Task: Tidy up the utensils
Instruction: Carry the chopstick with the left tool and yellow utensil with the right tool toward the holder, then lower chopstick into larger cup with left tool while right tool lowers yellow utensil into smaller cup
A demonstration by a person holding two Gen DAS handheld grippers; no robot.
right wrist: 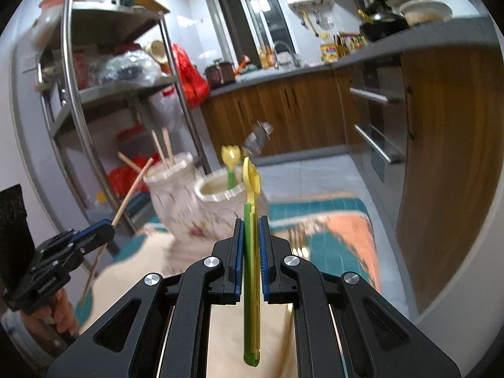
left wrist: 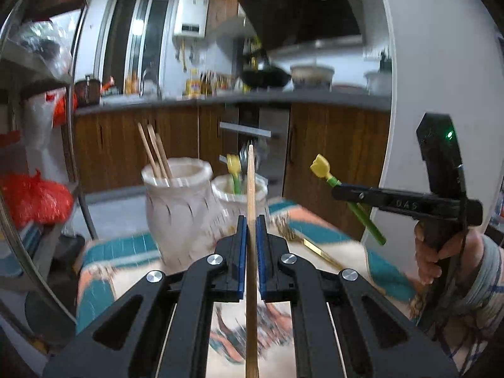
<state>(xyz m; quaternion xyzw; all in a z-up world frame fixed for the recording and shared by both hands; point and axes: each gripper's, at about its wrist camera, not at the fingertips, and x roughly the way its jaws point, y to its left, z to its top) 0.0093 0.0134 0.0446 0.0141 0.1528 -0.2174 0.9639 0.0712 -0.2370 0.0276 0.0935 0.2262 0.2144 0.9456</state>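
My left gripper (left wrist: pixel 251 219) is shut on a wooden chopstick (left wrist: pixel 251 179) that points up and forward; the right wrist view shows this gripper (right wrist: pixel 109 225) at the left, its chopstick (right wrist: pixel 132 189) slanting. My right gripper (right wrist: pixel 251 219) is shut on a green-handled utensil (right wrist: pixel 251 261) with a yellow tulip-shaped end. In the left wrist view that gripper (left wrist: pixel 336 191) is at the right, holding the utensil (left wrist: pixel 321 165). Ahead stand two white jars: one (left wrist: pixel 176 208) holds chopsticks (left wrist: pixel 154 154), the other (left wrist: pixel 249 203) a matching tulip utensil (left wrist: pixel 233 168) and a fork.
A gold fork (right wrist: pixel 297 239) lies on the teal, orange and cream tablecloth (right wrist: pixel 343 230) right of the jars. A metal shelf rack (right wrist: pixel 126 91) with bags stands at the left. Wooden kitchen cabinets (right wrist: pixel 283 110) and a counter run behind. A hand (left wrist: pixel 428 258) grips the right gripper's handle.
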